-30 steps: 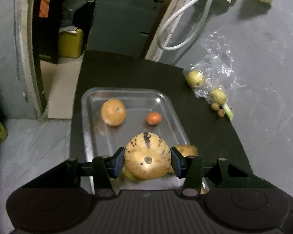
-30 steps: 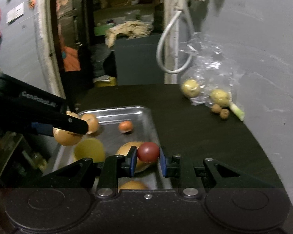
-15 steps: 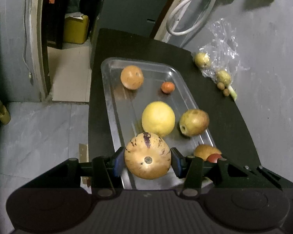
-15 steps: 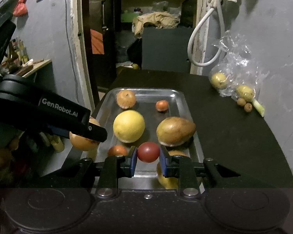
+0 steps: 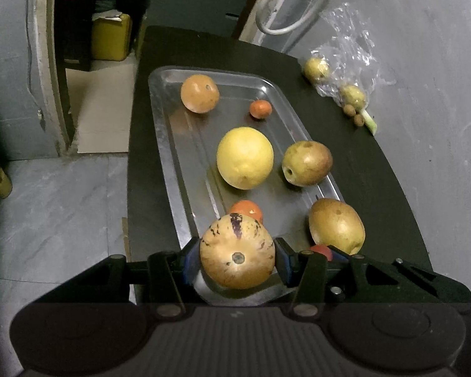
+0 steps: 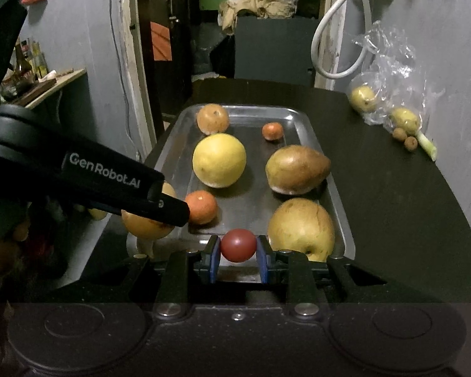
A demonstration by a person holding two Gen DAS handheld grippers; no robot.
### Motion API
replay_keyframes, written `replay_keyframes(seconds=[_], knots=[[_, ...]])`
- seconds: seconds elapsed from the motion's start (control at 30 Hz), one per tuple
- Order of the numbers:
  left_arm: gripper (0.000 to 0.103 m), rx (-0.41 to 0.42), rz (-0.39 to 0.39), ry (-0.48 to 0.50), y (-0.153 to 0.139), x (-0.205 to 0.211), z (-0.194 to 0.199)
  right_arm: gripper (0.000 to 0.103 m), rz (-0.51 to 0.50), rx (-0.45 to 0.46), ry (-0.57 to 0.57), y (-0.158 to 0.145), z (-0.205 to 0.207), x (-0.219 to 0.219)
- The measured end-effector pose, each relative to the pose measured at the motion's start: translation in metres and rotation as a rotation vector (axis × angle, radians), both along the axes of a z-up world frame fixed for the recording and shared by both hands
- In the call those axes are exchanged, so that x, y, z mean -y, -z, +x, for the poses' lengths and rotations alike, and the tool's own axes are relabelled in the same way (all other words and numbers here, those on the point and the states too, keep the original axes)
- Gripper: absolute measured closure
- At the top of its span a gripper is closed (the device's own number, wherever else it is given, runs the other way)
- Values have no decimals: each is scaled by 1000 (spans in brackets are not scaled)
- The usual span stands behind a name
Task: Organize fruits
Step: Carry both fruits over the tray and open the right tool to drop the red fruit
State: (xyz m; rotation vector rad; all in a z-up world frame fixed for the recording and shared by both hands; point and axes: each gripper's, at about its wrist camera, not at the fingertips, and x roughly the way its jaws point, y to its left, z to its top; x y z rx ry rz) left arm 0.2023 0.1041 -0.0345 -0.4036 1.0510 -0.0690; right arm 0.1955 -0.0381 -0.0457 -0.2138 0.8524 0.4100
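The steel tray (image 5: 169, 144) lies lengthwise on the dark tabletop (image 5: 370, 169), its left rim close to the table's edge, so anything that rolls off that side probably goes to the floor. On it lie a big yellow citrus (image 5: 245, 157), two brownish pears (image 6: 296, 169) (image 6: 301, 227), an orange (image 5: 200, 93) at the far end, a tangerine (image 6: 201, 207) near the front and a tiny orange fruit (image 5: 260, 109).

The left gripper (image 5: 237, 259) is clamped on a speckled melon (image 5: 237, 251), held over the near left corner of the tray. The melon is wide and smooth, and the pads touch only its flanks, so a slackened squeeze could let it slip; released here it may strike the tangerine just behind it or tip over the rim.

The right gripper (image 6: 238, 253) pinches a small red fruit (image 6: 238, 245) at the tray's near edge, just beside the closer pear. It looks soft (a tomato or plum, hard to say), so too hard a grip could bruise it, and set down loose it would likely roll on the bare metal.

The two tools sit close together; a careless swing could knock them.
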Motion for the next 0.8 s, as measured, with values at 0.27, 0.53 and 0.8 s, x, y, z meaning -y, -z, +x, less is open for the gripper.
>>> replay_keyframes(seconds=[0.27,0.53,0.8], knots=[[49,-9,7,15,4,6,3,77,-15,-19,14,8,-1,0],[49,-20,4,24,6,8,2,77,-21,-10,12,9,-1,-3],[49,-23,0,32,8,9,0,76,-24,-7,23,9,-3,-3]])
